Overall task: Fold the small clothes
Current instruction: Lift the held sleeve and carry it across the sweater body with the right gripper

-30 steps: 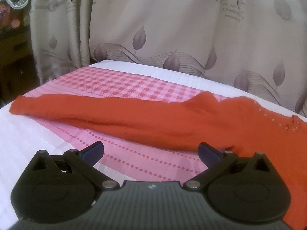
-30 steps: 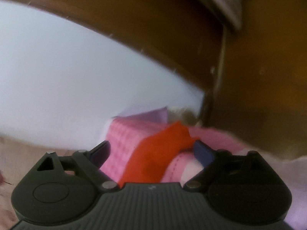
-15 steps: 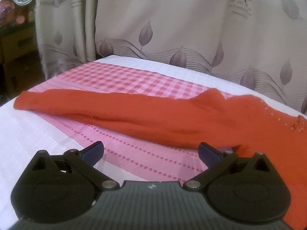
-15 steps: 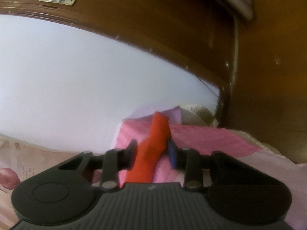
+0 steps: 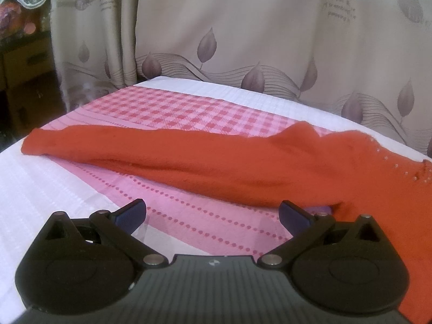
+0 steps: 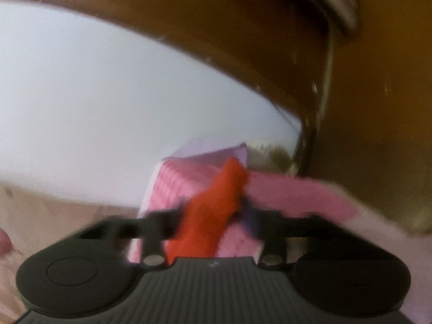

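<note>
Soft even indoor light, fisheye bend at edges; left view sharp, right view motion-blurred.

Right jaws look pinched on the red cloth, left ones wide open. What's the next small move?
Probably lift the right gripper slightly: its jaws have just been closing onto the red garment. The left gripper hovers open beside the long sleeve, free to take that next.
</note>
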The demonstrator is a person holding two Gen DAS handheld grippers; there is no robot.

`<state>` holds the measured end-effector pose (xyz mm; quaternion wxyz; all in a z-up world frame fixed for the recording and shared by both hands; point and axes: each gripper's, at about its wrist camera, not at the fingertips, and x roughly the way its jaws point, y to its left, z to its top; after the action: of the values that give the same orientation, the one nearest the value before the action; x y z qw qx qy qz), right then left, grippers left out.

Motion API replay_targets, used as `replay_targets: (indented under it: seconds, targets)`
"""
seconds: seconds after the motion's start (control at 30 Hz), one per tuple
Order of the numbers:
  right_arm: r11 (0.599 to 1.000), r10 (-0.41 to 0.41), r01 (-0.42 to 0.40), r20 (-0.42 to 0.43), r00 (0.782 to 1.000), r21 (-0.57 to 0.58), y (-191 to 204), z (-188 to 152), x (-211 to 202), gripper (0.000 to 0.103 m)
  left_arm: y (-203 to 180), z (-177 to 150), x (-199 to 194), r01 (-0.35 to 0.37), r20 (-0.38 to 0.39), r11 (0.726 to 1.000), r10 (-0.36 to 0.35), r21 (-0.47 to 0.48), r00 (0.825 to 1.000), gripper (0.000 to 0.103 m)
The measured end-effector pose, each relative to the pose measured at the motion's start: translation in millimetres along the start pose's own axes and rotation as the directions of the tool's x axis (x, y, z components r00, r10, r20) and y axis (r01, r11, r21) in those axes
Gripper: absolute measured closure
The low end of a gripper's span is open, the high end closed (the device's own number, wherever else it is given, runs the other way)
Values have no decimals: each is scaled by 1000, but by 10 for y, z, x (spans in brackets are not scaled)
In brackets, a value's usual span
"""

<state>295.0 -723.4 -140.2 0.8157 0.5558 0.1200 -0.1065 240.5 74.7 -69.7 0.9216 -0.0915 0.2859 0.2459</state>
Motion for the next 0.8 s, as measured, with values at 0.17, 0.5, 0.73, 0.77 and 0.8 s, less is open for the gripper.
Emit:
replay_targets:
  seconds: [0.17, 0.5, 0.73, 0.77, 0.8]
  targets:
    - [987, 69, -62, 46, 997, -147, 324, -58, -156, 92, 2, 0, -2, 0, 0, 1000, 0, -1, 1000, 0]
    - [963, 195, -189, 14, 981, -191, 1075, -449, -529, 92, 20, 5, -8, 5, 8, 1000, -4, -16, 1000, 0]
    - [934, 313, -323, -85, 946, -153, 1910, -1237, -512, 92, 102, 4, -20, 44, 22, 996, -43, -75, 999, 0]
    - [927, 332, -345, -106, 938, -149, 2035, -1409, -464, 92, 121, 4, -21, 52, 23, 995, -50, -87, 998, 0]
    - [921, 346, -361, -123, 930, -144, 2142, -1551, -426, 92, 134, 2, -21, 58, 24, 993, -56, -98, 998, 0]
